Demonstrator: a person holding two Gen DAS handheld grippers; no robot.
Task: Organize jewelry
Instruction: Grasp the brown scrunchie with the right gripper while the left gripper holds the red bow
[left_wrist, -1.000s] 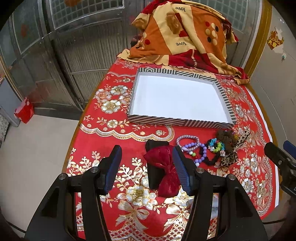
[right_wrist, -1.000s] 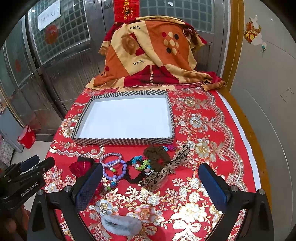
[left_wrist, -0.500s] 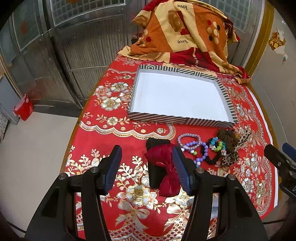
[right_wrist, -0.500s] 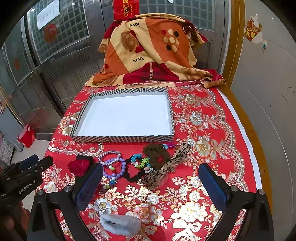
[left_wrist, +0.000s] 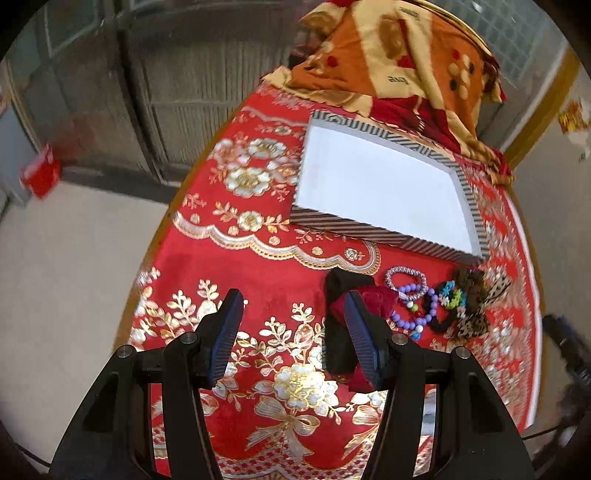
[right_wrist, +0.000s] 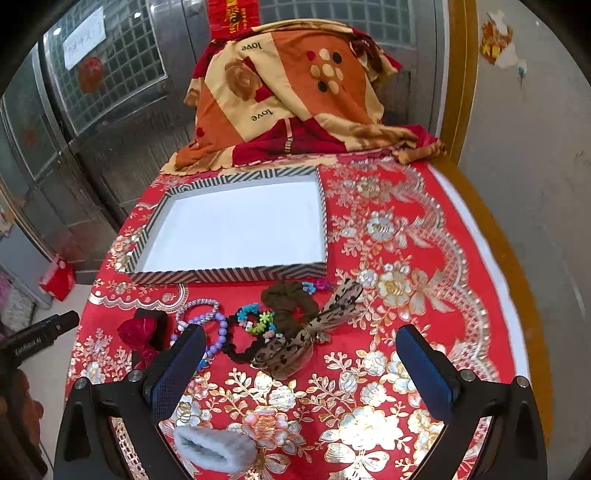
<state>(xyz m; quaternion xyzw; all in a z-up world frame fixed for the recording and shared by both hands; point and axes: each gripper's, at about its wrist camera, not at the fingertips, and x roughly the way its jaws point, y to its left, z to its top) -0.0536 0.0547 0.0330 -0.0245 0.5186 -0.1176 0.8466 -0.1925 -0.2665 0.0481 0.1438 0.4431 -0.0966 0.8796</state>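
Left gripper (left_wrist: 291, 328) jaws apart over the table, right gripper (right_wrist: 301, 363) jaws wide apart, nothing held; sorting not yet begun.

Near to far, right wrist view: white fuzzy band (right_wrist: 214, 448) at 6 o'clock by the table edge; leopard bow (right_wrist: 295, 347) between the jaws; red bow clip (right_wrist: 142, 332) at 9; purple bead bracelet (right_wrist: 216, 332), multicolour bracelet (right_wrist: 258, 321) and brown scrunchie (right_wrist: 288, 302) clustered centre. Striped tray (right_wrist: 229, 275) at 12, bare inside, just beyond the cluster. Folded blanket (right_wrist: 295, 103) farthest. Left gripper's right pad sits beside the red bow clip. Likely next: centre a gripper over one piece, close, carry to tray.
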